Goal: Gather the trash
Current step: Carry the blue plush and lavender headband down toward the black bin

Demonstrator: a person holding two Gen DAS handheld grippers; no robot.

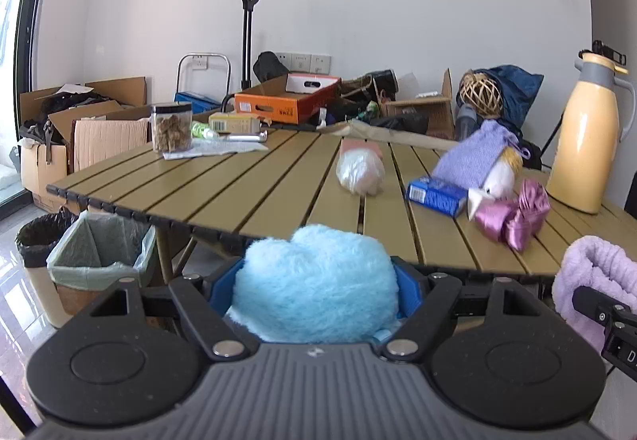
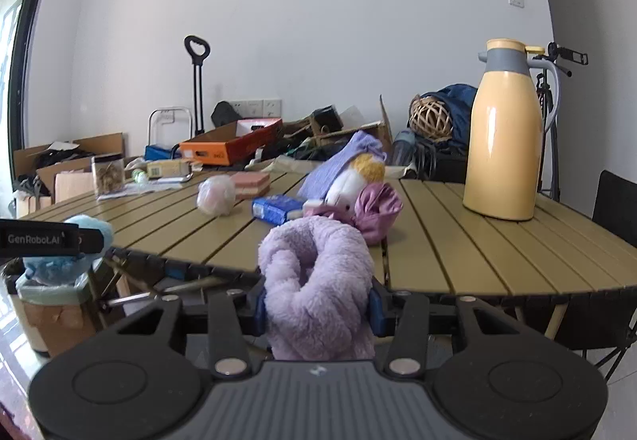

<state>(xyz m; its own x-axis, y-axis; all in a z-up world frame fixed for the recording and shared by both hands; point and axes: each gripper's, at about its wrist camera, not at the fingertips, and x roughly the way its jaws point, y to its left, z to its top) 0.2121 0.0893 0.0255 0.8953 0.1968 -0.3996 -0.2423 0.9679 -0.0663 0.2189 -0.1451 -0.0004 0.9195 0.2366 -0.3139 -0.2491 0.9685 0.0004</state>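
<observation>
The left gripper (image 1: pixel 316 293) is clamping its fingers on a fluffy blue plush bundle (image 1: pixel 314 281) and the right gripper (image 2: pixel 316 304) on a lilac fleece roll (image 2: pixel 314 281), both near the slatted surface (image 2: pixel 458 253), probably bound for the lined bin (image 1: pixel 99 253) at the left.

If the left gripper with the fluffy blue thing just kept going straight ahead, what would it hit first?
Probably the near edge of the slatted table, just beyond the blue plush in the left gripper; depth is hard to judge.
</observation>
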